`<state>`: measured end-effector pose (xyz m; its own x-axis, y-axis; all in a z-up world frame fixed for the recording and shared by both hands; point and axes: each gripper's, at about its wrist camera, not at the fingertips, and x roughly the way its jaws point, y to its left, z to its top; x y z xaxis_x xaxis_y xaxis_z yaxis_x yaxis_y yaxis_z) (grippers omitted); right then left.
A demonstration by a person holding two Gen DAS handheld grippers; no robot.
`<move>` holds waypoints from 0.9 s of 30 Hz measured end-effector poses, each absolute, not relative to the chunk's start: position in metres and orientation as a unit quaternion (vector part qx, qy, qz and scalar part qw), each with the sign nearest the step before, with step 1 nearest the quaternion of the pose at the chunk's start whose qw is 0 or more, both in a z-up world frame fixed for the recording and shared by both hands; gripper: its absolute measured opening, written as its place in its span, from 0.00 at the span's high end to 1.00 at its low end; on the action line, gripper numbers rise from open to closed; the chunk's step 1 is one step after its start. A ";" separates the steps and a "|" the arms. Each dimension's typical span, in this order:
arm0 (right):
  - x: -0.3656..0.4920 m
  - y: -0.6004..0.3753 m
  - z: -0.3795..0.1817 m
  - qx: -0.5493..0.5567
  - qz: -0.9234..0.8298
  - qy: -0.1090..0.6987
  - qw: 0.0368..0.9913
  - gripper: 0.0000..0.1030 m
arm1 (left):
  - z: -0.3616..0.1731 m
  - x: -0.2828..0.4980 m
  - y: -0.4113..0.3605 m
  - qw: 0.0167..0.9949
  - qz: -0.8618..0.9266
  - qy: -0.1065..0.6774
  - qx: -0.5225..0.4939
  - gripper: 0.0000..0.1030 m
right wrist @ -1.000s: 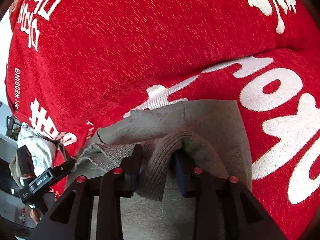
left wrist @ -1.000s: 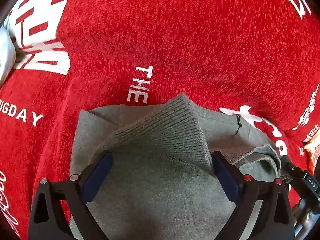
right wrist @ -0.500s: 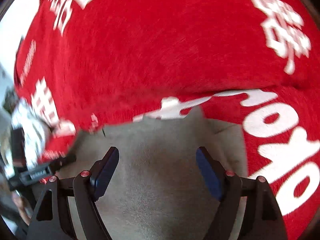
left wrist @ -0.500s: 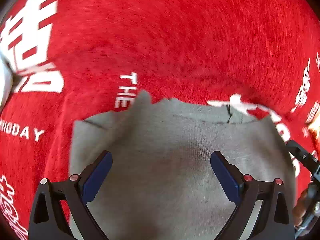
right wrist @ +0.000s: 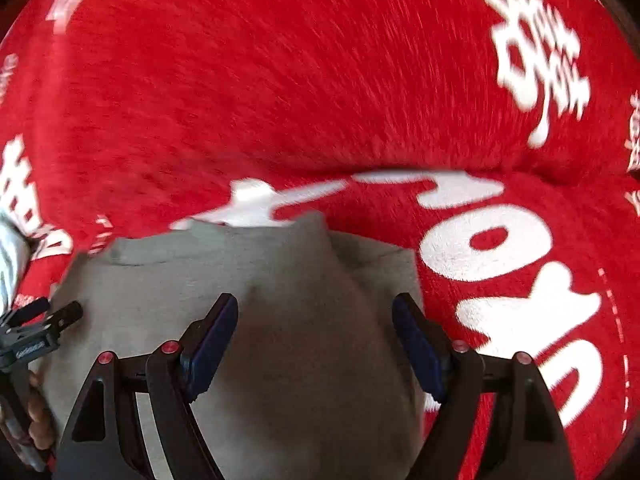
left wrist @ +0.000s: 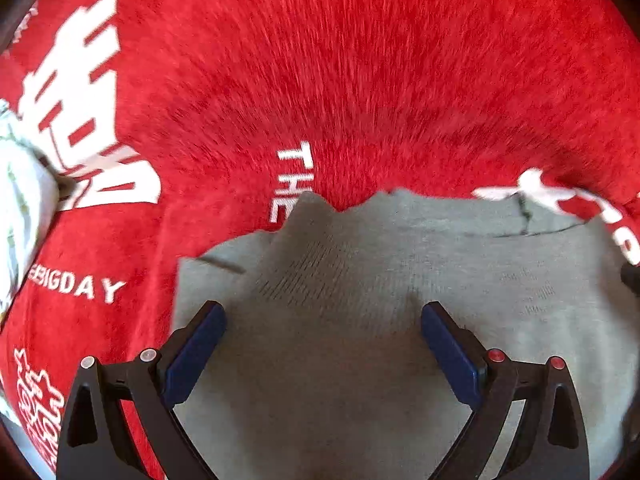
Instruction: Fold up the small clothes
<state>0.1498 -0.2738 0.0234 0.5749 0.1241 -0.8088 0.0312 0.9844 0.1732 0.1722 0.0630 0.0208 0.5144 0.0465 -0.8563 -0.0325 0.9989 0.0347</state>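
A small grey knit garment [left wrist: 360, 300] lies folded on a red cloth [left wrist: 320, 80] with white lettering. It also shows in the right wrist view [right wrist: 280, 300]. My left gripper [left wrist: 322, 332] is open and empty above the garment's left part. My right gripper [right wrist: 316, 328] is open and empty above its right part. Both sets of blue pads [left wrist: 192, 352] stand wide apart with only grey fabric between them. The left gripper's body [right wrist: 36, 336] shows at the left edge of the right wrist view.
A crumpled white cloth [left wrist: 20, 208] lies at the far left on the red cloth. It shows at the left edge of the right wrist view [right wrist: 10, 256]. The red cloth [right wrist: 280, 80] spreads beyond the garment on all far sides.
One second ago my right gripper was shut on a ribbed edge of the garment. It has let go and opened. The fabric has dropped flat and both grippers have pulled back slightly.
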 end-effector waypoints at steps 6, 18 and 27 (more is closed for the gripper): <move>0.097 -0.202 0.034 -0.010 0.091 0.450 0.889 0.19 | 0.028 0.119 0.033 0.883 0.001 0.467 0.051 0.04; 0.060 -0.248 0.036 0.021 0.019 0.453 0.891 0.19 | 0.027 0.079 0.081 0.876 0.024 0.482 0.002 0.04; 0.011 -0.169 0.020 -0.030 0.086 0.451 0.888 0.19 | 0.016 0.040 0.063 0.874 0.010 0.485 0.016 0.04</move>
